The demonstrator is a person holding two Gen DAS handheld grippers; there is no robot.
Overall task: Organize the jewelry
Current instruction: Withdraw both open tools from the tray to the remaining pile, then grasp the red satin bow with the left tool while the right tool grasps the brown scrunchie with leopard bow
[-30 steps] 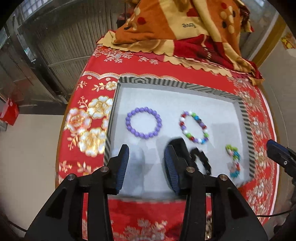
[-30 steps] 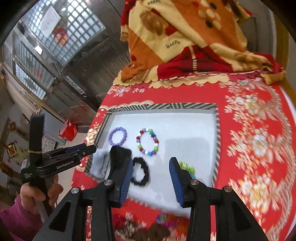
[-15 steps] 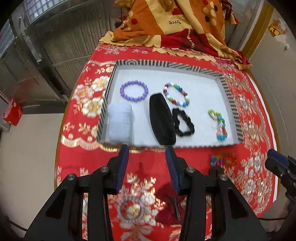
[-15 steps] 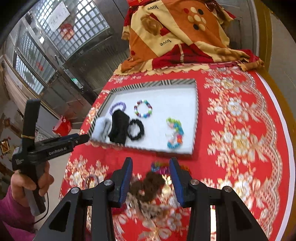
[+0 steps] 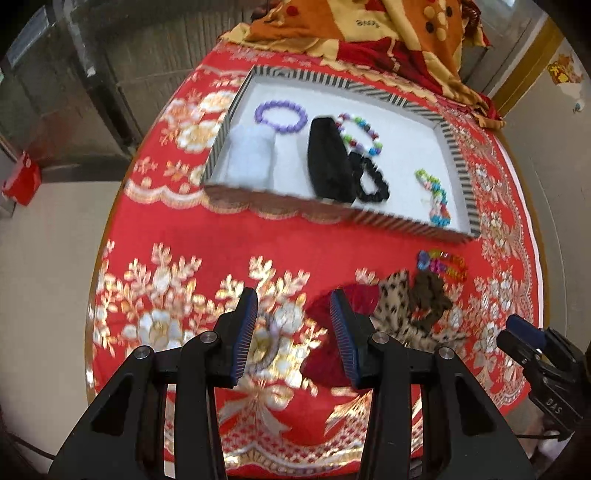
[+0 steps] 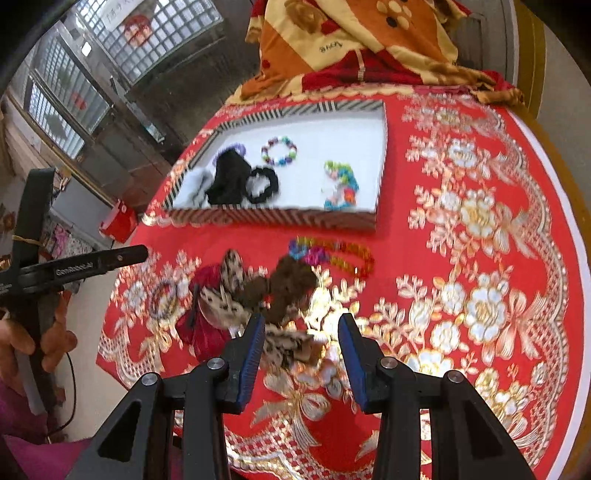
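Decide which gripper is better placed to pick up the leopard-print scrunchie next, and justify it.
Right. The right gripper is open directly over the leopard-print scrunchie, while the left gripper is open over a bracelet and red scrunchie.

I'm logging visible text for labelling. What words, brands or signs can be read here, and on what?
"love", upside down, on the orange and yellow patterned blanket.
"GenRobot.AI", blurred, on the black handheld left gripper.
"DAS" on the black handheld right gripper.
Paper sign on the glass-block window: too blurred to read.
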